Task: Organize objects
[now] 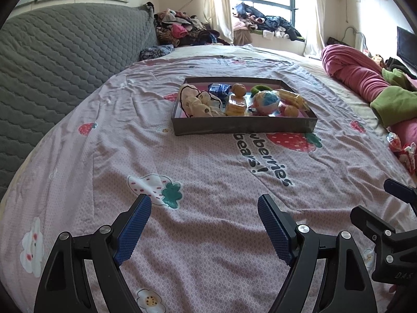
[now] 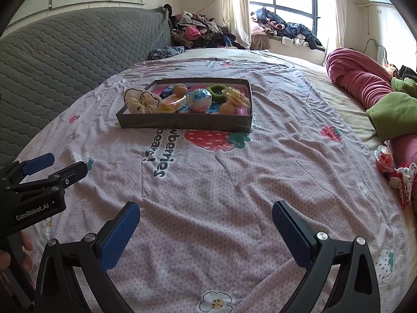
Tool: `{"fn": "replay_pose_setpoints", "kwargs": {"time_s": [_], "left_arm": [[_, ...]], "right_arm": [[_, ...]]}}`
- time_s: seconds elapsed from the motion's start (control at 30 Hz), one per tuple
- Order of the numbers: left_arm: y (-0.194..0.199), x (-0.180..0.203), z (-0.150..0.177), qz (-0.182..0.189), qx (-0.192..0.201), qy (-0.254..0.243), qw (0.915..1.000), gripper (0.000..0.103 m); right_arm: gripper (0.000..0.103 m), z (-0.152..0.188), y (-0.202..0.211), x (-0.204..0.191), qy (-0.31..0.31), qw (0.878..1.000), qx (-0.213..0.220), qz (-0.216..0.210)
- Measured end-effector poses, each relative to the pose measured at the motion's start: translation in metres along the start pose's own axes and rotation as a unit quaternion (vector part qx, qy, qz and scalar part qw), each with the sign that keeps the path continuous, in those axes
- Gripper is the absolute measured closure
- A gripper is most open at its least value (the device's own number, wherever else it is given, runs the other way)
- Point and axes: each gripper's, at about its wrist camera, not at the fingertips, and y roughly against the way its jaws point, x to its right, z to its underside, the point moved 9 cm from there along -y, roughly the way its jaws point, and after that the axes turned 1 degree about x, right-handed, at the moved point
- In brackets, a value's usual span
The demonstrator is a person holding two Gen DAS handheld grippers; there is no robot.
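A dark shallow box (image 1: 242, 126) (image 2: 182, 125) sits mid-bed on the pink strawberry sheet. It holds a cream plush toy (image 1: 198, 103) (image 2: 139, 101), a blue packet (image 1: 219, 88), a wrapped snack (image 1: 235, 105) (image 2: 173, 101), a blue-and-white ball (image 1: 267, 100) (image 2: 199, 99), a green ring (image 2: 219, 91), yellow snacks (image 1: 292, 97) (image 2: 237, 97) and small orange balls (image 1: 239, 89). My left gripper (image 1: 204, 224) is open and empty, low over the sheet, well short of the box. My right gripper (image 2: 206, 230) is open and empty beside it.
A grey quilted headboard (image 1: 60, 60) runs along the left. Rolled pink and green bedding (image 1: 365, 78) (image 2: 365, 83) lies at the right, with a red-patterned wrapper (image 2: 391, 167) near it. Piles of clothes (image 1: 182, 26) sit at the far end by the window.
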Motion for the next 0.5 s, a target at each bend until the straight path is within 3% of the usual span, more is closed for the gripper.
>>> {"fn": "replay_pose_setpoints", "kwargs": {"time_s": [0.5], "left_arm": [[-0.0094,-0.0007,0.0087,0.003,-0.008,0.002,1.0000,0.018]], "right_arm": [[0.001,0.0084,-0.0078,0.0022,0.001,1.000,-0.004,0.006]]}}
